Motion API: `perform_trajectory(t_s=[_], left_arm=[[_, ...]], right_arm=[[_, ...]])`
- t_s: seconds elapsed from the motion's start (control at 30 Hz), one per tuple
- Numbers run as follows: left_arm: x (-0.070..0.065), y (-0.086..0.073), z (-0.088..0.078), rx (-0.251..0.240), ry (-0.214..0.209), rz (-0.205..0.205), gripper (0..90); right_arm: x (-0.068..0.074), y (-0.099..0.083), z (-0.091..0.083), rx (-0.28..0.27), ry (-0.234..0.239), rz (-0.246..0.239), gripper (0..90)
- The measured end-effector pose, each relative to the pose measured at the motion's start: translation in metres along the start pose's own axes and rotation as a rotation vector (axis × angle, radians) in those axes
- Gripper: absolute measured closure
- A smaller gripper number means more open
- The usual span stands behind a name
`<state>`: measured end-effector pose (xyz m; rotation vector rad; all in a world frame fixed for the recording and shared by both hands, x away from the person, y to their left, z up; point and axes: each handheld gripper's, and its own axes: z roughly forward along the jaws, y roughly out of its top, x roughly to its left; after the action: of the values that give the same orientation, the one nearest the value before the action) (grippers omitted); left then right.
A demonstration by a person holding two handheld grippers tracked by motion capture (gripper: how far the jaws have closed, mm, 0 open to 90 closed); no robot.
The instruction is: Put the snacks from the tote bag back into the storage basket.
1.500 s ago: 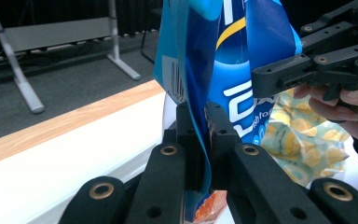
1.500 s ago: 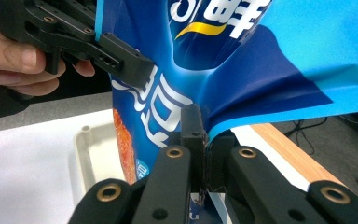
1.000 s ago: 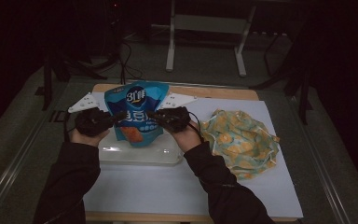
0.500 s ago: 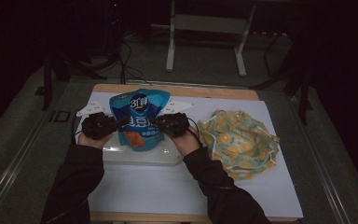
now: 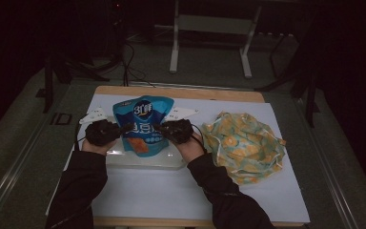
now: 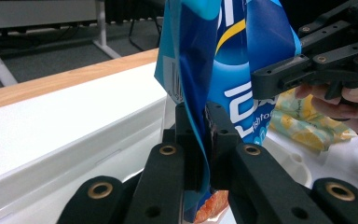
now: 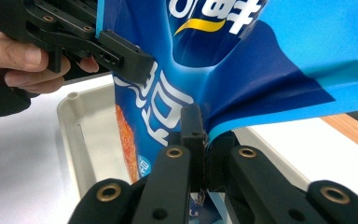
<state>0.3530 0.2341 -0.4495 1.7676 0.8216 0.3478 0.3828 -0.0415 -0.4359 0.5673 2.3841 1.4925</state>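
Observation:
A blue snack bag point(image 5: 143, 125) is held upright over a pale tray point(image 5: 145, 161) between both grippers. My left gripper point(image 5: 123, 130) is shut on the bag's left edge. In the left gripper view its pads pinch the blue film point(image 6: 233, 70) at the left gripper's tips point(image 6: 203, 119). My right gripper point(image 5: 160, 128) is shut on the bag's right edge; the right gripper view shows the bag point(image 7: 261, 56) clamped in the right gripper's tips point(image 7: 204, 128). Each gripper view also shows the other gripper across the bag: the right gripper point(image 6: 284, 74) and the left gripper point(image 7: 121, 53).
A yellow-patterned cloth bag point(image 5: 244, 143) lies crumpled on the white mat point(image 5: 171, 195) to the right of the tray. The tray's rim point(image 7: 72, 130) sits just below the snack bag. A wooden table edge point(image 5: 181, 93) runs along the back, with stand legs on the floor beyond.
Both hands have come down and slightly toward the person, carrying the snack bag lower over the tray. Both grips stay the same.

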Motion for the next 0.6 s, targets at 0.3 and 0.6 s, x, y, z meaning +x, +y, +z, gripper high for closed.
perform_trajectory(t_s=[0.3, 0.6], left_arm=[[-0.002, 0.000, -0.002, -0.002, 0.005, -0.002, 80.8], [-0.009, 0.007, -0.010, -0.015, 0.006, 0.002, 52.9]], right_arm=[[-0.001, -0.001, -0.002, -0.002, 0.004, 0.017, 86.4], [-0.002, 0.005, -0.006, -0.004, 0.018, 0.018, 52.3]])
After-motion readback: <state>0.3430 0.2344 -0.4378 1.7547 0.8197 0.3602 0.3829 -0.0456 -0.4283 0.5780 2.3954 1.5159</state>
